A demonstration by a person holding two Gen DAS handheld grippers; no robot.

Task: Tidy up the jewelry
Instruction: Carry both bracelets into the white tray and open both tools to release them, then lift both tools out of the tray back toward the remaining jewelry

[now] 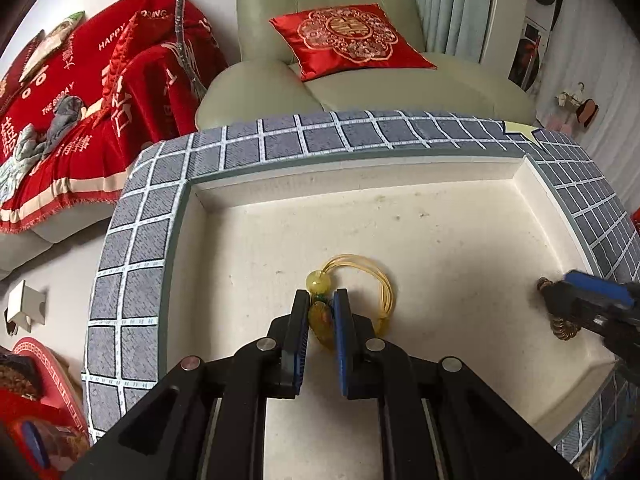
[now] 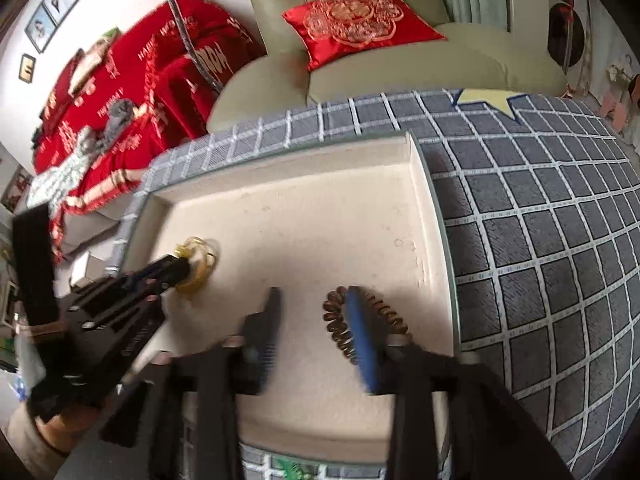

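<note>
Placing step. Left gripper [image 1: 322, 312] clamped on yellow amber pendant with cord loop [image 1: 320, 322], down in shallow cream tray [image 1: 460, 240]. Right gripper [image 2: 314, 322] jaws apart, unclamped; brown spiral coil bracelet [image 2: 340, 334] lying on tray against the right-hand pad. Next, probably: left lets go, both lift clear.

Most of the cream tray [image 1: 440, 248] floor is wide open in the middle and toward the back — only the yellow pendant [image 1: 322, 322] on the left and the brown coil [image 2: 340, 326] by the right wall [image 2: 422, 208] take space.
</note>
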